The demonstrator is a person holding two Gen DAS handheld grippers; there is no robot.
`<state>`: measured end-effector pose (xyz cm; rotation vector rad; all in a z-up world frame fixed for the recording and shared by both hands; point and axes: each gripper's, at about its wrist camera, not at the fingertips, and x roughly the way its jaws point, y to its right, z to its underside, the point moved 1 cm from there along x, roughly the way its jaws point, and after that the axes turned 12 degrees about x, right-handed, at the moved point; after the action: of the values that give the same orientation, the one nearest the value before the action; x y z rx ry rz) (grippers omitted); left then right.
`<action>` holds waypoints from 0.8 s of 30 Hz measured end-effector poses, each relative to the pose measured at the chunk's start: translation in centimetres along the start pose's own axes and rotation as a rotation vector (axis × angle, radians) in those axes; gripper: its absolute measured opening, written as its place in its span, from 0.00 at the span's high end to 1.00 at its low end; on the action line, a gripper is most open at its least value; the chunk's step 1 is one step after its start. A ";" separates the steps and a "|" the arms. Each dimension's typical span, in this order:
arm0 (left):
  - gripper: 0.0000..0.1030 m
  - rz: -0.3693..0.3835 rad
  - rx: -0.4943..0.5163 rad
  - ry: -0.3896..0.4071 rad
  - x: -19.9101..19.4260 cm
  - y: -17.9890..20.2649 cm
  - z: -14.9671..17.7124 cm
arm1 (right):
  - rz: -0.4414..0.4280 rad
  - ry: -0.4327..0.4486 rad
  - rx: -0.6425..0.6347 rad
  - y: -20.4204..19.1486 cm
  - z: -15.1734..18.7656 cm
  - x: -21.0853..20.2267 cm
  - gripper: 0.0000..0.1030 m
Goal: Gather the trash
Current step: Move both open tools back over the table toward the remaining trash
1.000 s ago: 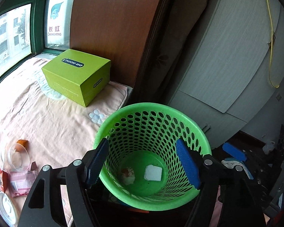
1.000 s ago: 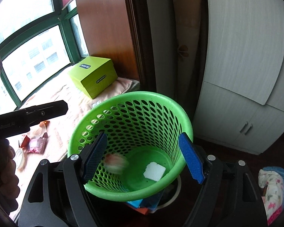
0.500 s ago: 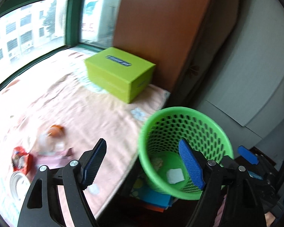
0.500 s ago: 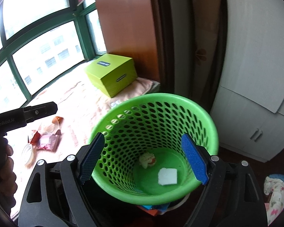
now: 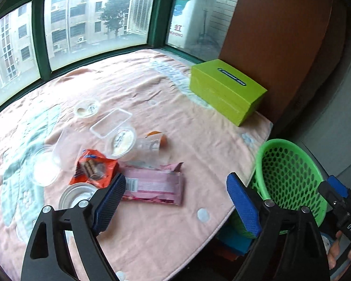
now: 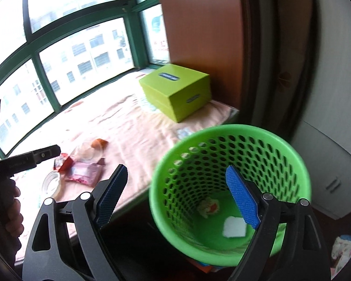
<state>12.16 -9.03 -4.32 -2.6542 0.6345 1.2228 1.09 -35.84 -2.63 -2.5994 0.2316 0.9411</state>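
Left claw is hanging wide open with nothing between the pads; its jaws have just been opening further. It is pointing down at the litter on the pink blanket. Right claw is also gaping and empty, jaws likewise just been opening, and it is sitting over the rim of the green perforated wastebasket. A crumpled wrapper and a white square scrap are lying on the basket floor.

Key relation: the pink snack wrapper is the nearest piece, lying at about 11 o'clock from the midpoint of the left claw, its near-left corner just beside the left pad. Its long axis is running roughly 9-to-3 across the view, i.e. along the jaw line rather than across it. My read: the claw is needing a roll, or an approach onto the short side, before closing.

Other litter is sitting further out toward 10–11 o'clock:
- orange biscuit packet, touching the pink wrapper's left end
- round foil lid at 9 o'clock, just beside the left pad
- clear plastic cups and lids, bunched together

Left hand is clearly the nearer one; from the right wrist view the pile is lying well off at 10 o'clock. The basket is standing at 3 o'clock from the left claw, just off the blanket's edge.

The lime green box is looking like no trash.
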 end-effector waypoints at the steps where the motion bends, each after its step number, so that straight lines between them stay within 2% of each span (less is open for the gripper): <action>1: 0.15 -0.016 -0.012 -0.003 -0.1 -0.9 0.4 | -0.008 -0.003 -0.008 -0.5 0.0 0.2 0.17; 5: 0.08 -0.059 -0.049 -0.023 0.0 -4.2 2.3 | -0.038 -0.019 -0.036 -2.3 0.2 1.0 0.16; 14: 0.07 -0.122 -0.070 -0.137 2.3 -9.4 6.7 | -0.080 -0.056 -0.085 -5.4 1.0 2.6 0.16; 19: 0.07 -0.103 -0.074 -0.183 3.9 -10.4 8.3 | -0.090 -0.072 -0.111 -6.5 1.3 3.2 0.16; 24: 0.07 -0.107 -0.063 -0.203 5.0 -10.7 8.5 | -0.100 -0.084 -0.127 -7.5 1.4 3.8 0.16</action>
<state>13.79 1.62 -14.08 -2.5303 0.4240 1.4772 5.22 -28.54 -4.00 -2.6498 0.0205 1.0576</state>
